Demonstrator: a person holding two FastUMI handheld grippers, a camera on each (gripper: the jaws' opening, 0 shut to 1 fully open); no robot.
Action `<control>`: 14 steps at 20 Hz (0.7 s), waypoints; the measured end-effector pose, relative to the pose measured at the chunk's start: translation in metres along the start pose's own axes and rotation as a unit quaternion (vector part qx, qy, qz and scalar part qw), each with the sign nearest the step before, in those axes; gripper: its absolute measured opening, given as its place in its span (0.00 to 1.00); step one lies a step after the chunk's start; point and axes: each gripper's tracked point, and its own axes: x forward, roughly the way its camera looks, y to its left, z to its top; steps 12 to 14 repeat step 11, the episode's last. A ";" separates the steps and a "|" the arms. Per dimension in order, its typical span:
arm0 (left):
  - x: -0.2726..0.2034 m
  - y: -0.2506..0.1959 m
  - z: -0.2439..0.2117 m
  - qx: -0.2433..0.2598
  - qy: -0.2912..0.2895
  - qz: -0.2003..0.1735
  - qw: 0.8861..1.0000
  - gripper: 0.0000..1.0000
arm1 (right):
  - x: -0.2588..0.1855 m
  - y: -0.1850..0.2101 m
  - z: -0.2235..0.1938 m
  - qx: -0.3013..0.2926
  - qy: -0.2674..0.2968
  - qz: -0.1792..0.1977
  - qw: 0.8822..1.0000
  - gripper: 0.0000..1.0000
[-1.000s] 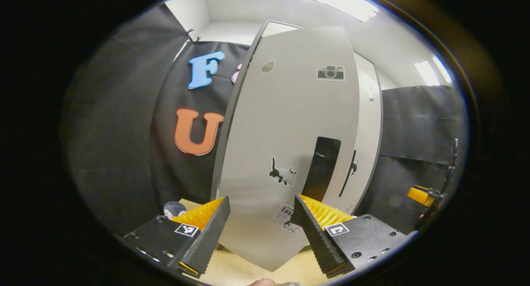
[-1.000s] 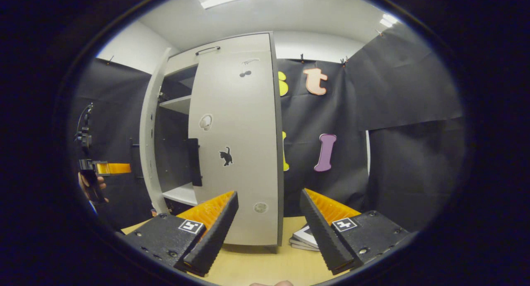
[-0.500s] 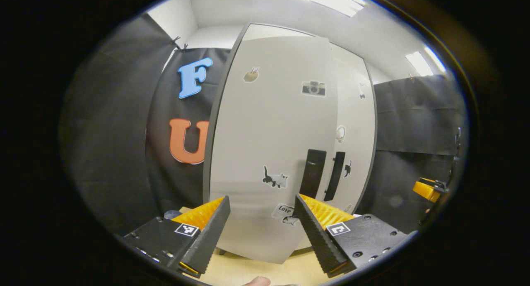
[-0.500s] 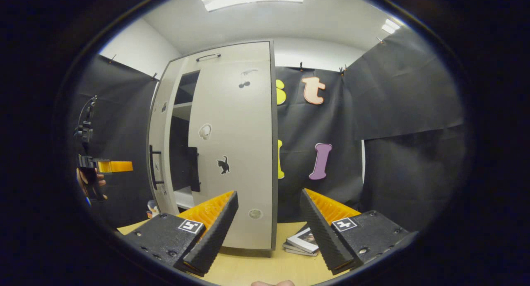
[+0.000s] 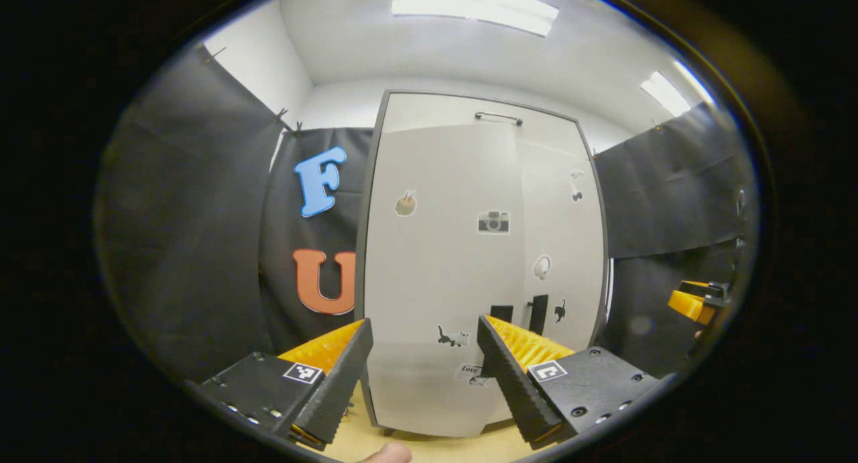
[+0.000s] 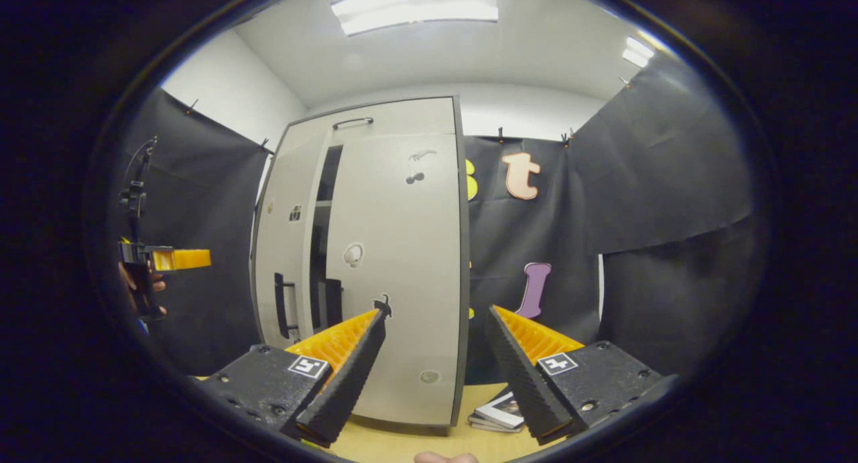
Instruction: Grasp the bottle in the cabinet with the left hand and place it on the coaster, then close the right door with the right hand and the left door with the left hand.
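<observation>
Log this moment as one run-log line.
left tool: open, empty | right tool: open, empty | left door: slightly ajar | right door: nearly closed

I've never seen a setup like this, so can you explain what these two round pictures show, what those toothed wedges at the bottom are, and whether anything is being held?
Each picture comes from a camera riding on a hand-held gripper that a person carries. The wedges are that gripper's own two fingers. In the left gripper view, the left hand-held gripper stands open and empty before a pale cabinet with stickers. In the right gripper view, the right hand-held gripper is open and empty too. There the right door is not quite shut, with a dark gap beside the left door. Small books lie on the wooden table.
</observation>
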 end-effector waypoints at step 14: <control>-0.038 0.046 0.044 0.011 -0.042 0.059 0.997 1.00 | 0.005 0.010 0.031 -0.021 -0.023 -0.006 0.999 0.97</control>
